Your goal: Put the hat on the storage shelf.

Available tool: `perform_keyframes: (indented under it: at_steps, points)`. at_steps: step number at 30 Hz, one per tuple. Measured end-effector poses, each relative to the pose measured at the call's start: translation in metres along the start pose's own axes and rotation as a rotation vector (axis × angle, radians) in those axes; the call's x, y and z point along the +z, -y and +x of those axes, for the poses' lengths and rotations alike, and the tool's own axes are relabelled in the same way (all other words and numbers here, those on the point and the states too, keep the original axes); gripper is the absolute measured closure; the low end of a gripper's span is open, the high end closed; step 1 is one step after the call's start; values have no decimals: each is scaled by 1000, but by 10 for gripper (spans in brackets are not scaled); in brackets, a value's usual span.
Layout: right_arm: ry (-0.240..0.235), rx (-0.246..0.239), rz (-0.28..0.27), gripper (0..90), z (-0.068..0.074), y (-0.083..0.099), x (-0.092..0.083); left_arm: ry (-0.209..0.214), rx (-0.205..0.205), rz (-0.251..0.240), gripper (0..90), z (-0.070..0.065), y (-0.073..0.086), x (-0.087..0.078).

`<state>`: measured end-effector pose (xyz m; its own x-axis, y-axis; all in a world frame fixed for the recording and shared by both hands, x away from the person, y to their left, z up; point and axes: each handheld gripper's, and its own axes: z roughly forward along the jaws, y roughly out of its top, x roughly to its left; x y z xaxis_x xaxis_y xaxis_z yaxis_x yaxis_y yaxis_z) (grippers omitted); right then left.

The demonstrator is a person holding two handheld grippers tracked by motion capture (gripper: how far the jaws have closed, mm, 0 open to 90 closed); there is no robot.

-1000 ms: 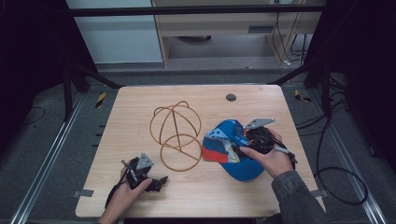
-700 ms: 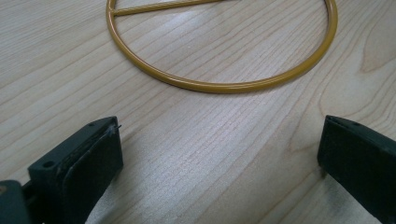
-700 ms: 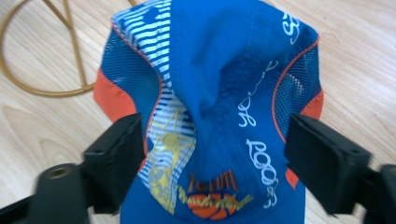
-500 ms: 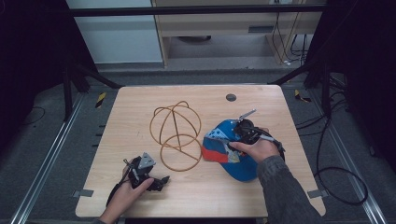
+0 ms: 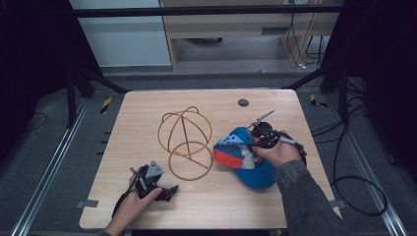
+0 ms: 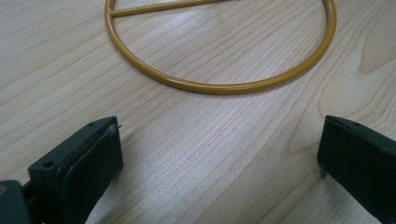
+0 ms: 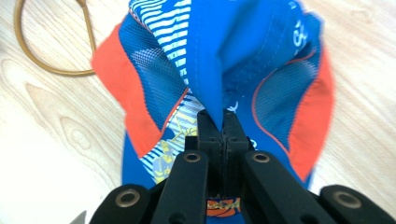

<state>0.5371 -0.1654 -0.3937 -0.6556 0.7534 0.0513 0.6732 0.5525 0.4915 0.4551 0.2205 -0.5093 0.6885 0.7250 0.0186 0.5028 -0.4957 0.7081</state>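
Cap: a blue cloth cap [image 5: 246,160] with orange mesh sides and a striped patch lies on the light wooden table [image 5: 147,105], just to the right of the round gold wire stand [image 5: 184,142].
Writing: some pale letters show on the blue cloth, but they are too blurry to read.
Which way it points: the orange and striped end faces the wire stand. The rounded blue end faces the near edge of the table. The cap's long line runs slanted from the stand toward that edge.
Right claw: the right gripper [image 7: 216,122] has just been closing. Its two black jaws are now pressed tight on a pinched fold of blue cloth at the top of the cap. It sits on the side of the cap away from the stand.
Left claw: the left gripper [image 5: 156,187] rests on the table near the front of the wire stand. Its jaws stand wide apart with nothing in them. The stand's bottom ring [image 6: 219,51] lies just ahead of them.
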Motion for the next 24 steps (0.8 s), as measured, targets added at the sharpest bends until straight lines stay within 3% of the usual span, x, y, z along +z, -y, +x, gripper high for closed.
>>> perform_keyframes:
  at_steps: [8,13,19,20,24]
  points:
    - [-3,-31,-32,899,1,-5,-32,-1,-1,-4,0,0,0,0]
    - [6,-55,-90,898,1,-12,-63,-1,-1,-4,0,0,0,0]
    - [27,-57,-134,899,1,-22,-91,-1,-2,-3,0,0,0,0]
    - [44,-71,-146,898,1,-27,-102,-1,-1,-2,0,0,0,0]
    - [56,-91,-173,899,4,-35,-117,-2,-3,-2,0,0,0,0]
